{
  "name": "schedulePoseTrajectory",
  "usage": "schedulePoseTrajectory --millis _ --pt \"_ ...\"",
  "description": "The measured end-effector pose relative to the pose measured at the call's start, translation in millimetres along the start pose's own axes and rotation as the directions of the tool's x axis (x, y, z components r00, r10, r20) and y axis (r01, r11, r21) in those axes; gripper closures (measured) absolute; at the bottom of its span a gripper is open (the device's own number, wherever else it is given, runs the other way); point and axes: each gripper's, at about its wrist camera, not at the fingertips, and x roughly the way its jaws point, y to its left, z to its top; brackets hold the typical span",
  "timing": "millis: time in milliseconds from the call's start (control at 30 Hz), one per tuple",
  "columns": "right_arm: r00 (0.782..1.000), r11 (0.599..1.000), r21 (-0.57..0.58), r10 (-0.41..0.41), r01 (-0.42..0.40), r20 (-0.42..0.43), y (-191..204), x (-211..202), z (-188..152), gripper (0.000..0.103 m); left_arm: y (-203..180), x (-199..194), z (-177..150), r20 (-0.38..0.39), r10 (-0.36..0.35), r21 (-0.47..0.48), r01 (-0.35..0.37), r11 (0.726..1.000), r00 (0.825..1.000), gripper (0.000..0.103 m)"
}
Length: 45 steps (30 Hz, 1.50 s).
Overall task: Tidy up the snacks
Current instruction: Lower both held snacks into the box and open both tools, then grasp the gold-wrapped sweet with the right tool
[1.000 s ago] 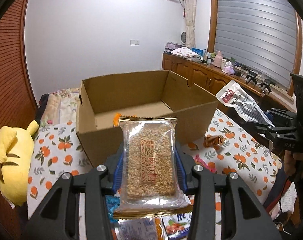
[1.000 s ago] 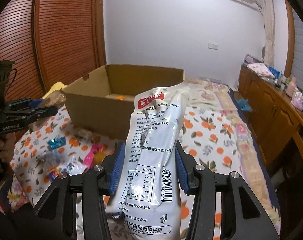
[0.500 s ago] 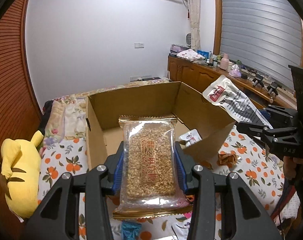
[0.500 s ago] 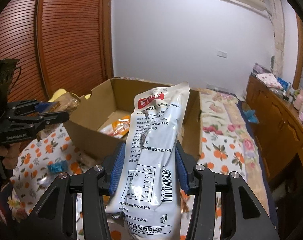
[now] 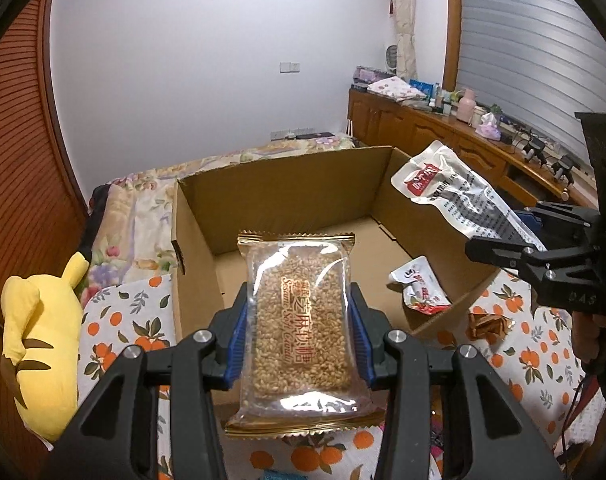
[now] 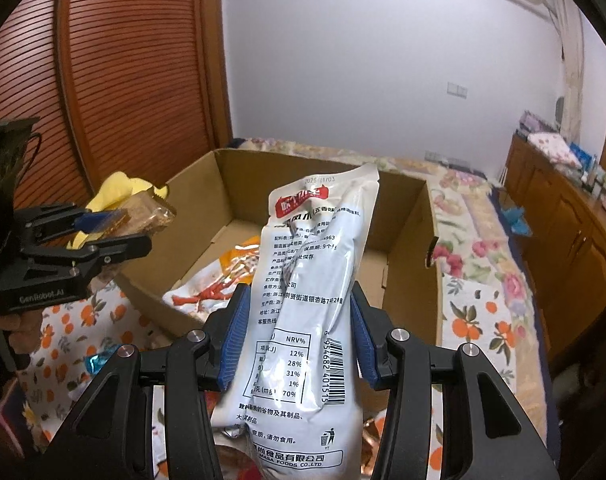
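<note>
Cardboard formed the open box [image 5: 287, 196] on the orange-patterned bedspread [image 5: 115, 320], with a few snack packets [image 6: 219, 280] already inside. The left gripper [image 5: 299, 336] had its fingers clamped on a clear-wrapped sesame bar [image 5: 301, 332] over the box's near edge. The right gripper [image 6: 295, 336] was clamped on a white pouch [image 6: 303, 300] (label side up), held above the box.

Box [image 5: 287, 196] on bed [image 5: 135, 316]; packets [image 5: 419, 292] inside; plush toy [image 5: 43, 344] left, perhaps touching bed.
</note>
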Motion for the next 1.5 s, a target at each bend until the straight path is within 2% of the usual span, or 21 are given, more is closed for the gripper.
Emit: schedulePoseTrajectory --millis 233,500,767,833,1033,1267,1400,1500 --pt "0.998 0.998 0.052 0.032 -0.029 -0.049 -12.8 24.3 17.5 0.055 2.2 11.2 9.8 -0.020 -0.004 -0.024 0.003 1.000 1.000 0.058" --pt "0.995 0.997 0.076 0.021 -0.014 -0.098 -14.3 50.9 24.6 0.053 4.4 21.7 9.9 -0.033 0.020 -0.018 -0.021 1.000 0.999 0.055" --pt "0.991 0.996 0.092 0.017 -0.005 -0.129 -15.0 62.3 23.7 0.044 7.3 18.7 11.4 -0.022 0.016 -0.030 -0.017 0.999 1.000 0.052" --pt "0.992 0.996 0.086 -0.003 0.014 -0.127 -15.2 61.9 24.4 0.047 6.5 15.2 11.5 -0.014 0.014 -0.028 -0.014 1.000 1.000 0.051" --pt "0.995 0.995 0.092 -0.017 0.026 -0.103 -18.2 51.0 26.6 0.044 2.6 -2.2 3.9 0.016 0.002 -0.016 -0.002 1.000 1.000 0.046" --pt "0.999 0.998 0.060 -0.011 0.013 -0.031 -13.0 9.5 15.9 0.044 -12.9 -26.0 -11.7 0.035 0.004 0.046 -0.006 0.999 0.999 0.040" --pt "1.000 0.999 0.054 0.006 -0.006 -0.001 -10.2 -14.5 6.8 0.044 -20.9 -40.9 -20.6 0.054 -0.020 0.056 0.017 0.998 0.998 0.030" --pt "1.000 0.999 0.041 0.010 -0.011 0.016 -9.4 -31.3 -1.6 0.043 -24.8 -48.7 -27.7 0.057 -0.034 0.058 0.031 0.998 0.998 0.030"
